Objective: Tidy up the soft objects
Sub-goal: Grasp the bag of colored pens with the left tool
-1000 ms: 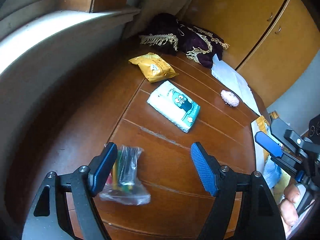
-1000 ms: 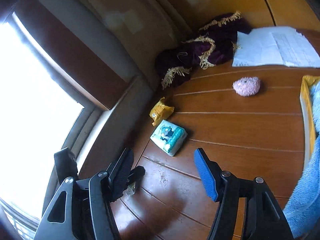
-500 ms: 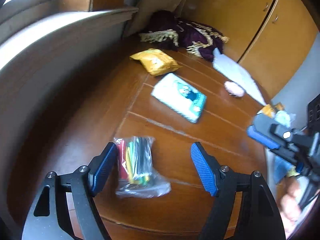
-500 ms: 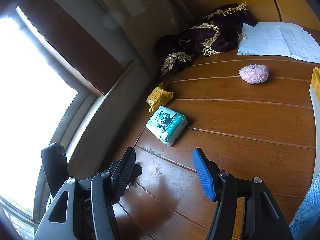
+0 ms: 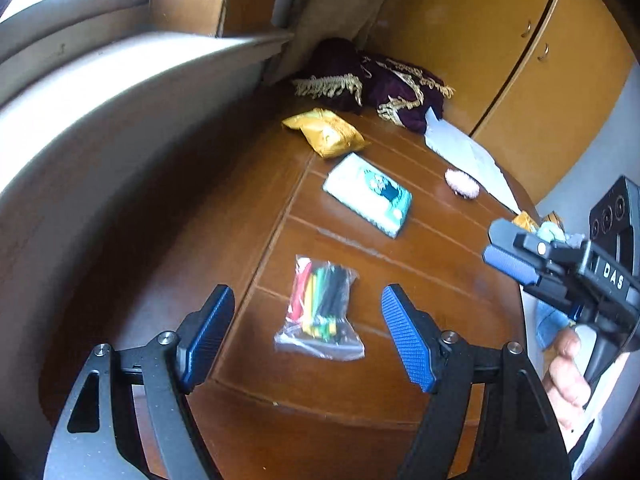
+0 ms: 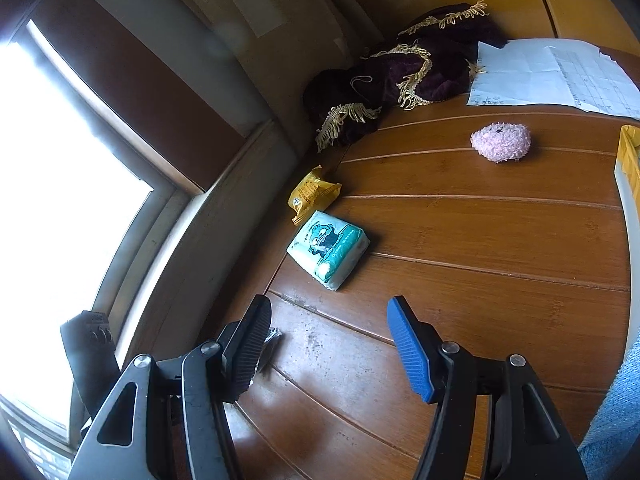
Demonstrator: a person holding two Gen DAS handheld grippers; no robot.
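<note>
On the brown wooden table lie a clear bag of coloured sticks, a white-and-teal tissue pack, a yellow snack packet and a pink fluffy ball. My left gripper hovers open over the bag, holding nothing. My right gripper is open and empty, short of the tissue pack. The pink ball sits far right of it, and the yellow packet lies beyond the pack. The bag peeks out behind my right gripper's left finger.
A purple cloth with gold fringe and a white paper sheet lie at the table's back. A yellow bin and a blue towel are at the right edge. A grey window ledge runs along the left. A hand holds the right gripper.
The left view has shifted, so the bag now sits between my left fingers instead of behind the left one. My right gripper has moved nearer the tissue pack. Both stay open.
</note>
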